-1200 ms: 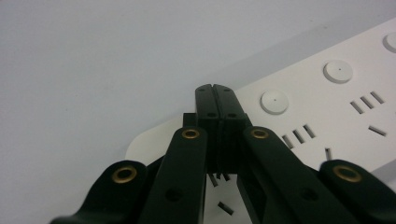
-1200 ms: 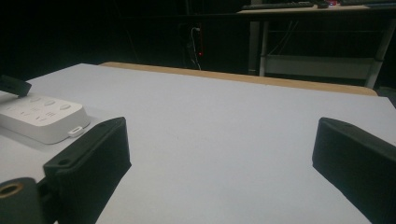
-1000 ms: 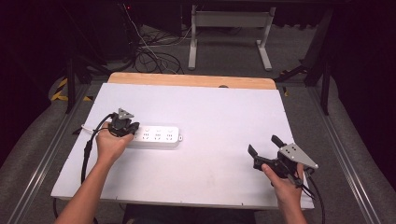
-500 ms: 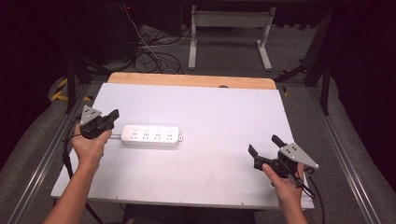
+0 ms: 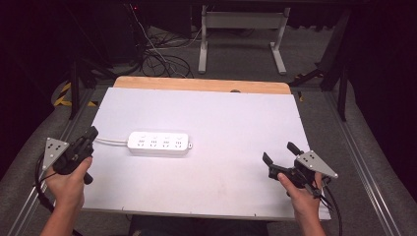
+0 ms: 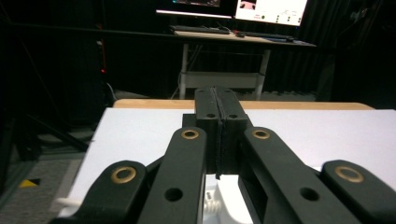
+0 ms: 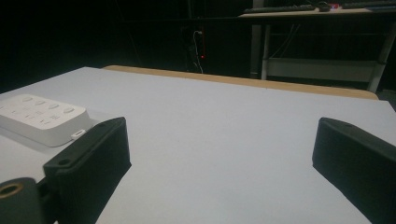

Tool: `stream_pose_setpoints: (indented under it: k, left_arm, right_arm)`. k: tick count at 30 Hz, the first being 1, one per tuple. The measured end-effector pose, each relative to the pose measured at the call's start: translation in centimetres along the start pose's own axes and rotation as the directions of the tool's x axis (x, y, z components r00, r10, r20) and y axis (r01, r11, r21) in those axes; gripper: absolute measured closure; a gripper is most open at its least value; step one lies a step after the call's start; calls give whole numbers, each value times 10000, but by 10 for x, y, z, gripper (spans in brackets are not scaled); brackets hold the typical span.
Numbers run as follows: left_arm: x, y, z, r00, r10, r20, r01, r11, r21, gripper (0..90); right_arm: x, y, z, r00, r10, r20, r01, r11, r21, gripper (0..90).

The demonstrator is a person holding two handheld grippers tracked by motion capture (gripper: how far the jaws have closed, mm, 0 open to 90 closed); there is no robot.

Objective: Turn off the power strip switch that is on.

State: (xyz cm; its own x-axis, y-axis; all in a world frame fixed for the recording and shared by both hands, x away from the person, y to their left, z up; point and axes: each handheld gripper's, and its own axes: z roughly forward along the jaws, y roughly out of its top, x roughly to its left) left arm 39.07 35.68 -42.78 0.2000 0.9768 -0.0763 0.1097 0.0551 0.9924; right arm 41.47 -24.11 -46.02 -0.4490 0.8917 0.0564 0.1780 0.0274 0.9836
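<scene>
Count on the table (image 5: pixel 221 113): one white power strip (image 5: pixel 159 143), with one white cord (image 5: pixel 111 142) leaving its end nearest my left claw (image 5: pixel 91 133); two claws, one in each of my hands. My left claw is fully closed, the two pads pressed flat together with nothing between them, as the left gripper view (image 6: pixel 217 100) confirms; it grips nothing and touches nothing. It sits at the table's edge, and the power strip lies just ahead of its tips and slightly to the inner side, apart from them, with the cord running between strip and claw. My right claw (image 5: pixel 279 153) stands wide open, jaws far apart and empty; in the right gripper view (image 7: pixel 219 144) bare table surface shows between them. From that claw the power strip (image 7: pixel 44 116) lies well off, beyond its left-hand jaw, flat on the table with its sockets facing up.
</scene>
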Motion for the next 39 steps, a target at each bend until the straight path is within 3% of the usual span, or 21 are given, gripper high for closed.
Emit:
stream_pose_setpoints:
  k: [10, 13, 16, 20, 23, 24, 28, 39]
  left_arm:
    - [2, -2, 3, 9992, 274, -300, -274, 9996, 12, 874]
    - [0, -3, 4, 9988, 224, -430, -224, 9997, 8, 808]
    - [-2, -2, 6, 9975, 141, -687, -135, 9999, 92, 618]
    - [-2, -1, 12, 9974, 0, -727, 36, 9988, 485, 329]
    - [-3, -1, 13, 9938, 154, -1097, -115, 9993, 354, 112]
    - [-4, 0, 13, 9937, 69, -1119, -40, 9996, 267, 79]
    - [-4, -2, 14, 9958, 207, -897, -175, 9992, 363, 48]
    - [-2, -4, 12, 9953, 400, -878, -361, 9983, 461, 46]
  right_arm:
    - [0, 0, 3, 9999, -129, -22, 130, 9999, 64, 44]
    - [0, 0, 2, 9999, -109, -22, 110, 9999, 57, 44]
    - [0, 0, 1, 10000, -62, -17, 62, 10000, -1, 44]
    - [0, 0, 2, 9999, -109, 5, 109, 9999, 66, 44]
    - [1, 0, 2, 9999, -128, -25, 128, 9999, 78, 44]
    - [1, 0, 2, 9999, -160, -27, 160, 9998, 88, 44]
    - [0, 0, 2, 9999, -123, -11, 123, 9999, 70, 43]
    - [0, 0, 2, 9998, -164, -71, 165, 9999, 15, 26]
